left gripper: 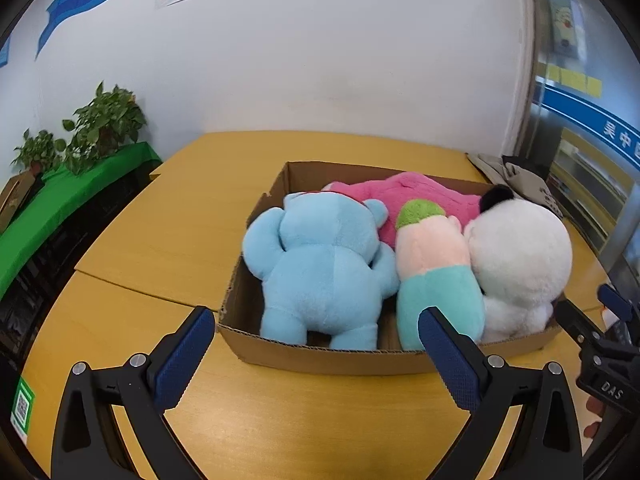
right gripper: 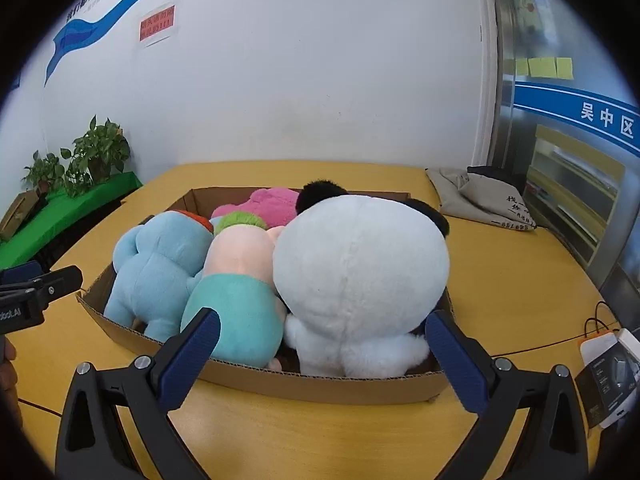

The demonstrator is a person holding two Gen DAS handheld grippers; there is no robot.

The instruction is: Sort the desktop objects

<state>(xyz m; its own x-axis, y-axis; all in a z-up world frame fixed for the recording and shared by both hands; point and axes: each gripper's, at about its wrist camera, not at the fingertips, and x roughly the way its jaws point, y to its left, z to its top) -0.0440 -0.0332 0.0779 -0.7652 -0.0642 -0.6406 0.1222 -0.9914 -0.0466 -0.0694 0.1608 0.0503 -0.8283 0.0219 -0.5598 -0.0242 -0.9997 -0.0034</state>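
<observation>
A shallow cardboard box (left gripper: 328, 356) (right gripper: 320, 386) stands on the yellow table and holds several plush toys. A light blue bear (left gripper: 320, 264) (right gripper: 156, 272) lies at its left. A peach and teal doll with green hair (left gripper: 432, 276) (right gripper: 236, 280) is in the middle. A white plush with black ears (left gripper: 520, 264) (right gripper: 360, 276) fills the right, and a pink plush (left gripper: 420, 196) (right gripper: 272, 200) lies behind. My left gripper (left gripper: 320, 332) is open in front of the box, holding nothing. My right gripper (right gripper: 324, 332) is open too, just short of the box's front wall.
A grey cloth bag (right gripper: 484, 196) (left gripper: 520, 176) lies at the table's far right. A white packet with a black cord (right gripper: 608, 368) sits near the right edge. Potted plants (left gripper: 100, 124) stand on a green-covered shelf at the left. A white wall rises behind the table.
</observation>
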